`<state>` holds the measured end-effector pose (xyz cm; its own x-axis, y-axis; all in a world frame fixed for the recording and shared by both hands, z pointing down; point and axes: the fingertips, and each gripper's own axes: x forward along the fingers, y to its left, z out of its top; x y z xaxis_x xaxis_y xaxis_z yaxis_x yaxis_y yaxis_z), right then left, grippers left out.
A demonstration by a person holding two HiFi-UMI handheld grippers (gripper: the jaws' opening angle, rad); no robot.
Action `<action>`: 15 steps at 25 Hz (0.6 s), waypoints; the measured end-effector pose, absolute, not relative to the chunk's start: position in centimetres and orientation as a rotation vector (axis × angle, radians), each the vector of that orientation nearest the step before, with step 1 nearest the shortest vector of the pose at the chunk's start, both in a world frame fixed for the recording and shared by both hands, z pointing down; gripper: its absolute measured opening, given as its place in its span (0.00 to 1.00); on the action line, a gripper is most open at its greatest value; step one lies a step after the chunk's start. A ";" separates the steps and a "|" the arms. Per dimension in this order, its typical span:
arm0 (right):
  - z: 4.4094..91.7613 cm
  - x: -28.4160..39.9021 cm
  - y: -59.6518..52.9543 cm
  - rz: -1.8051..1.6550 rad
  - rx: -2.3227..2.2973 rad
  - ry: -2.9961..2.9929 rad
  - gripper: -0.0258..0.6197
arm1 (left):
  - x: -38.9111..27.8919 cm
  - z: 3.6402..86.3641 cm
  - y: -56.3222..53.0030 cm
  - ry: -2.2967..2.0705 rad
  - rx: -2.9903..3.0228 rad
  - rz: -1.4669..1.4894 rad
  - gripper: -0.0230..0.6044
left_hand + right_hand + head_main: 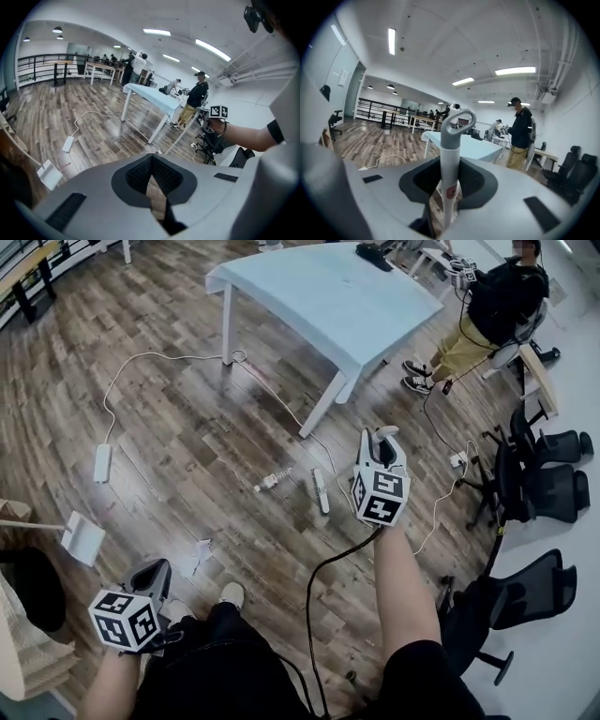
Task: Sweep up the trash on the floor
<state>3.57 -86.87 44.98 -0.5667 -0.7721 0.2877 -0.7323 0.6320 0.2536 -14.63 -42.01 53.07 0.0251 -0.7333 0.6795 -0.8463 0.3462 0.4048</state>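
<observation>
The right gripper [380, 441] is clamping the white broom pole with the grey loop end [451, 154] just under that loop, and the pole is standing upright between the jaws. The left gripper [155, 574] is hanging low, jaws together on nothing. On the brown plank floor [187, 446], what looks like the broom's grey head [321, 491] is resting near a crumpled white piece of trash [271, 481] at its 9 o'clock. A white paper scrap [202, 554] is lying toward 8 o'clock, and the flat white dustpan [84, 538] is sitting well apart beyond it. Short, low strokes are probably going to work best: dragging both pieces leftward toward the pan, bristles pressing flat, steering clear of the thin white cable [281, 401].
</observation>
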 end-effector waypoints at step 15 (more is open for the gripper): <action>55.8 -10.5 -84.1 -0.122 0.705 -2.526 0.20 | -18.6 53.1 -36.7 -1.932 1.231 0.178 0.03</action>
<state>-10.46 -84.09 55.77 -0.7347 -0.5062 0.4517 -0.4603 0.8610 0.2162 -18.56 -36.67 53.06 -0.1870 -0.6923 0.6970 -0.8077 0.5122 0.2920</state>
